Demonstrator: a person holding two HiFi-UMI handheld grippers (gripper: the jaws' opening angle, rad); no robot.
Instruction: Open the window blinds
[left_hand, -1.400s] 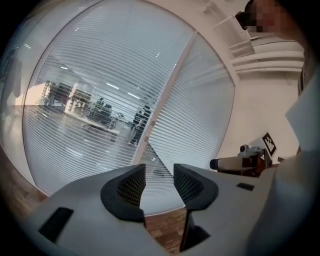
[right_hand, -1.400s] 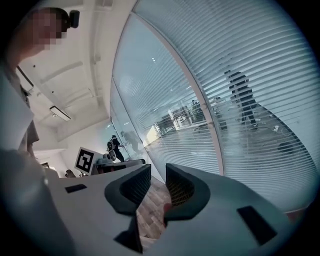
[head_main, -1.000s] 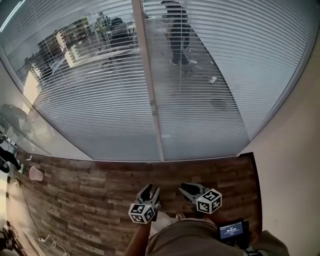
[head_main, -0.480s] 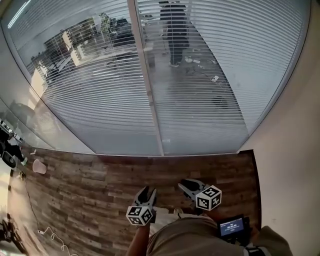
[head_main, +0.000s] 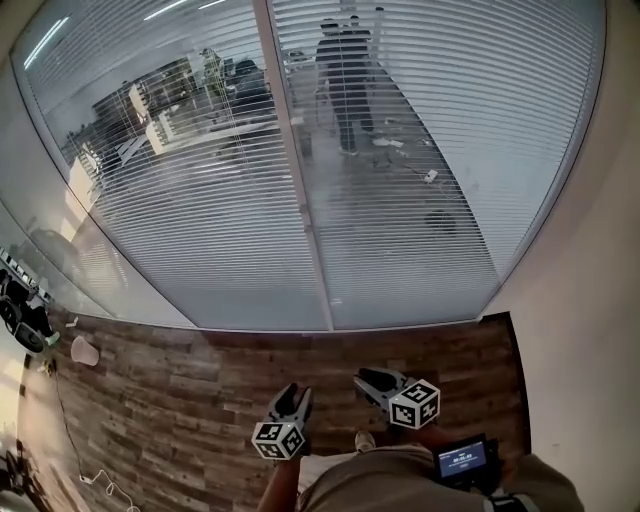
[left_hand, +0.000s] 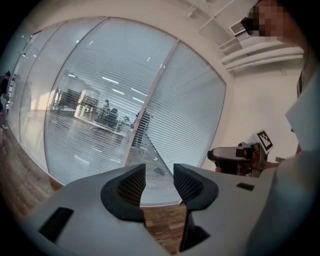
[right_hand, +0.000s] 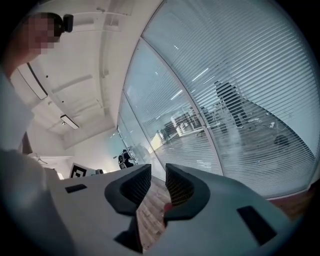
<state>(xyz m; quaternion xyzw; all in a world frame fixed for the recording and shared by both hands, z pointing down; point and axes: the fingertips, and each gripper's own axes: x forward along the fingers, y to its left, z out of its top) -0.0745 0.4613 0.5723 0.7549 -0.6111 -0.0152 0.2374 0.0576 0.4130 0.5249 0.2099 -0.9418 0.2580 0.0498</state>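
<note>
Window blinds (head_main: 430, 200) fill the upper part of the head view, lowered over both glass panes either side of a pale upright post (head_main: 300, 190); slats sit near level, so an office & a standing person (head_main: 345, 85) show through; wood floor (head_main: 180, 390) lies btwn blinds & grippers. Left gripper (head_main: 291, 398) low centre, jaws apart, nothing btwn them, well short of the blinds; right gripper (head_main: 368, 381) just to its right, jaws likewise apart & empty. White cup (head_main: 84, 350) on floor at left edge; small lit screen (head_main: 462, 460) bottom right.
</note>
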